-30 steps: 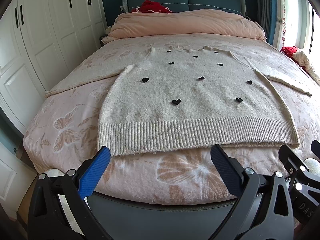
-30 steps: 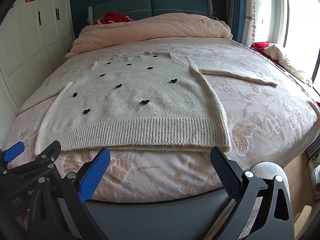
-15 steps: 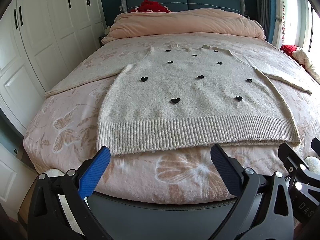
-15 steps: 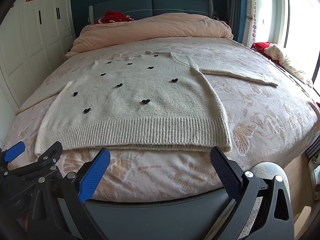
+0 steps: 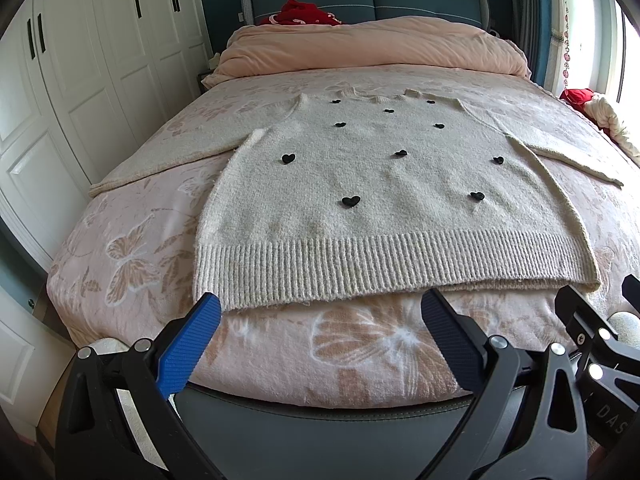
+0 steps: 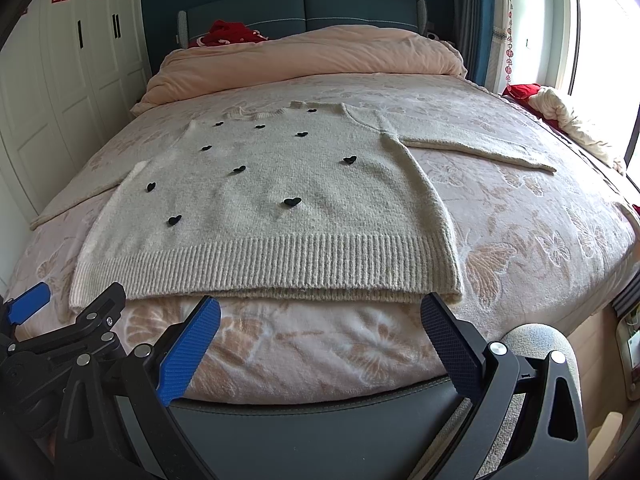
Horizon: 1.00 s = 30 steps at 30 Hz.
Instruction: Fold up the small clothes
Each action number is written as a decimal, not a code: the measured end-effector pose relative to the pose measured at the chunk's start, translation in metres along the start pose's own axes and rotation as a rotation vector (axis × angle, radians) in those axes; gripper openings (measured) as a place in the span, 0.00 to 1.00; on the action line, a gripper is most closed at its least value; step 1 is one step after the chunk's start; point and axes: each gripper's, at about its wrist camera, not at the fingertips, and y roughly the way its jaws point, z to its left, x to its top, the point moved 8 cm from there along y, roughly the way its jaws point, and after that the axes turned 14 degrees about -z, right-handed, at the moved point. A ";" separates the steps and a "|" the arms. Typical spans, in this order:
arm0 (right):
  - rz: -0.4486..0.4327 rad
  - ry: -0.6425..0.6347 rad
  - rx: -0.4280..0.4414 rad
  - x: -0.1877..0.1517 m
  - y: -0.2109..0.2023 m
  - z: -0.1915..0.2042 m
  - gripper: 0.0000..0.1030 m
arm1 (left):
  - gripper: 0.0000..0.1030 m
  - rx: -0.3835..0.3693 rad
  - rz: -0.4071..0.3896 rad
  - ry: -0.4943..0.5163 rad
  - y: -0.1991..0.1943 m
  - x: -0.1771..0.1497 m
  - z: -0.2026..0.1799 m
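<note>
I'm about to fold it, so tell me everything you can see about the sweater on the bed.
The sweater is cream, fuzzy knit, scattered with small black hearts, with a wide ribbed hem nearest the grippers. It lies flat and face up on the pink floral bedspread, neckline toward the rolled duvet, both sleeves spread outward; the sleeve on the right reaches toward the window side. Hem sits near the bed's foot edge. Neither gripper touches it.
</note>
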 end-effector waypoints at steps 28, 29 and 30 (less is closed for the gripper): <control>0.039 0.150 0.029 0.015 0.044 -0.068 0.95 | 0.95 -0.051 0.046 -0.071 0.010 -0.003 0.008; 0.034 0.179 0.021 0.023 0.054 -0.087 0.95 | 0.95 -0.049 0.048 -0.075 0.012 -0.001 0.010; 0.028 0.208 0.005 0.033 0.065 -0.108 0.95 | 0.95 -0.047 0.051 -0.080 0.016 0.002 0.013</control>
